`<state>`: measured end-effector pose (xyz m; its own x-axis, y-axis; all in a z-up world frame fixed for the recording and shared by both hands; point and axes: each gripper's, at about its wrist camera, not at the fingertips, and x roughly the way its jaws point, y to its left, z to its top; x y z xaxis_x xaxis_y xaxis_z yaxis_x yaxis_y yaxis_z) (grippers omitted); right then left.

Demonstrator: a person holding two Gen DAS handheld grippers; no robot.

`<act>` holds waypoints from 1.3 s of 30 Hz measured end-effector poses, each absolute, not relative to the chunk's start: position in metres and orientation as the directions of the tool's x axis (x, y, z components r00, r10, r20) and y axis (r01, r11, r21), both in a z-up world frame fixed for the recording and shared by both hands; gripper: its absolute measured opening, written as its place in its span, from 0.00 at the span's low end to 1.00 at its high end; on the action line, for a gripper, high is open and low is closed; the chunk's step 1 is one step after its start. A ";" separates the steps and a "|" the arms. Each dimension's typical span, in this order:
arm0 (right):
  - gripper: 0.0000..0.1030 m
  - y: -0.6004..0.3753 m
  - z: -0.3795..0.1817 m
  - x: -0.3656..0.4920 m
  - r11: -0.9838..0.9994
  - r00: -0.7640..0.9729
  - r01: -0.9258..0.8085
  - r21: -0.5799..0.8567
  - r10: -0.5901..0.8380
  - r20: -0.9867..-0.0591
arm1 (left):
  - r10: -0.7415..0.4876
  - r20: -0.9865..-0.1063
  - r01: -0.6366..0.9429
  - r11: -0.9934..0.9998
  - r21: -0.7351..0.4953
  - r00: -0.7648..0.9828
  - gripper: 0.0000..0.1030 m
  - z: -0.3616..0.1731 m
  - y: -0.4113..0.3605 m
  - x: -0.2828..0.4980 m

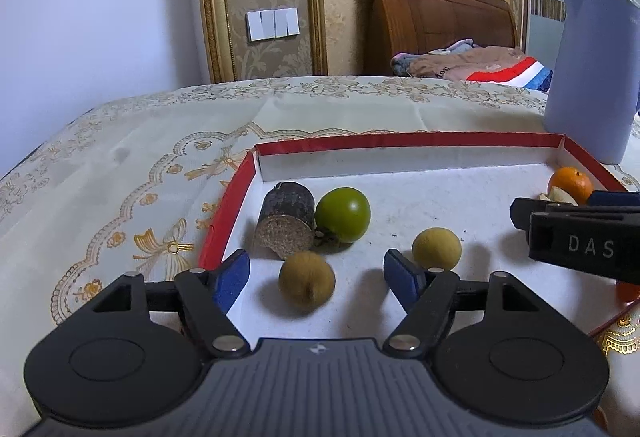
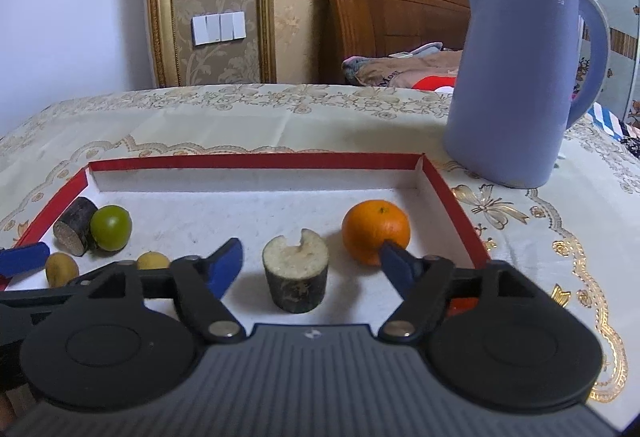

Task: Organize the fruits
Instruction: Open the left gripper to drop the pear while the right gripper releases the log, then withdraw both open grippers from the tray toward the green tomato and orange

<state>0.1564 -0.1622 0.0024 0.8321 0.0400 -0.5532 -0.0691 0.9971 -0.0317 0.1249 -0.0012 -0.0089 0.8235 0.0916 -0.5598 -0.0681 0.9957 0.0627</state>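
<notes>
A shallow red-rimmed box with a white floor holds the fruit. In the left wrist view, my left gripper is open, with a brown longan between its fingers. A second, yellower longan, a green round fruit and a dark sugarcane piece lie close by. In the right wrist view, my right gripper is open around an upright sugarcane stump. An orange sits just past the right fingertip. The green fruit and longans lie at left.
A tall lavender kettle stands on the patterned tablecloth behind the box's right corner. A wooden bed headboard and a wall with switches are behind the table. The right gripper's body crosses the left view's right side.
</notes>
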 end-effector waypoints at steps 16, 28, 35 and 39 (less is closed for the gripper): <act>0.85 -0.173 0.005 0.145 0.998 0.841 -0.059 0.004 0.052 -0.538 | 0.046 -0.514 -0.072 0.997 -0.031 0.857 0.75 0.003 0.013 0.098; 0.89 -0.192 0.013 0.090 0.996 0.871 -0.076 0.051 0.091 -0.482 | 0.057 -0.388 -0.047 0.998 0.035 0.920 0.75 0.014 0.008 0.041; 0.90 -0.213 0.015 0.054 0.995 0.887 -0.064 0.075 0.091 -0.453 | -0.023 -0.377 0.021 1.000 -0.010 0.926 0.77 0.018 0.008 0.020; 0.92 -0.230 0.016 0.049 0.991 0.890 -0.023 0.129 0.079 -0.448 | -0.093 -0.431 0.079 0.996 -0.051 0.897 0.77 0.015 0.009 0.020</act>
